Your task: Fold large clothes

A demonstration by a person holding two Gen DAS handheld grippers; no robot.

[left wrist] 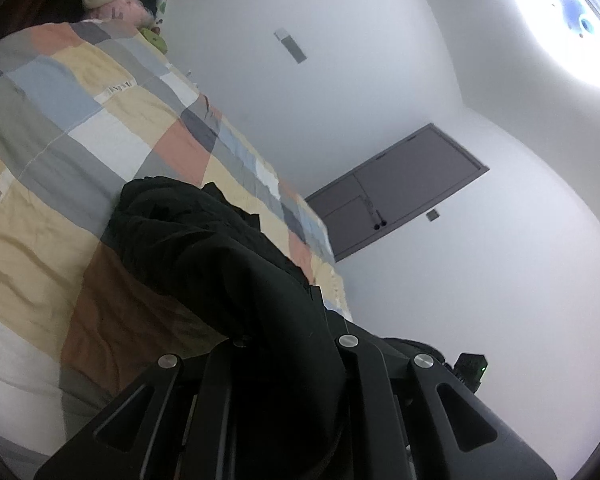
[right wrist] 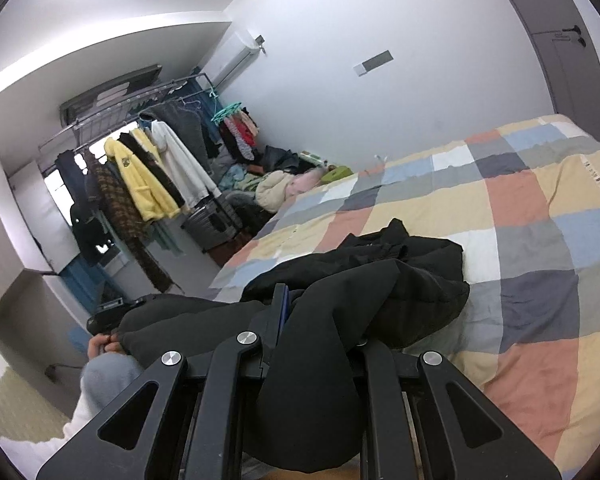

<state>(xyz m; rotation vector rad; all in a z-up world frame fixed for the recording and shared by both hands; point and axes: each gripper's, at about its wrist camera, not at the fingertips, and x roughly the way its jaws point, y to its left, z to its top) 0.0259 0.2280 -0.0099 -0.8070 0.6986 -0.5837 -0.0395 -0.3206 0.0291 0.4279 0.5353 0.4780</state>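
Note:
A large black garment (right wrist: 400, 276) hangs between my two grippers, and its far part lies bunched on the patchwork quilt (right wrist: 520, 220). My right gripper (right wrist: 300, 308) is shut on a fold of it; only the left finger (right wrist: 278, 300), with a blue pad, shows beside the cloth. In the left wrist view the same black garment (left wrist: 204, 232) drapes over my left gripper (left wrist: 296, 308), which is shut on it with the fingertips hidden under the cloth. The quilt (left wrist: 60, 120) stretches away behind it. A person's hand (right wrist: 100, 344) holds the left gripper at the lower left.
A clothes rack (right wrist: 140, 168) with hanging coats stands past the bed's head, with a dark suitcase (right wrist: 212, 224) below it. Pillows and piled clothes (right wrist: 284, 188) lie at the head end. A grey door (left wrist: 400, 188) is in the wall beyond the bed.

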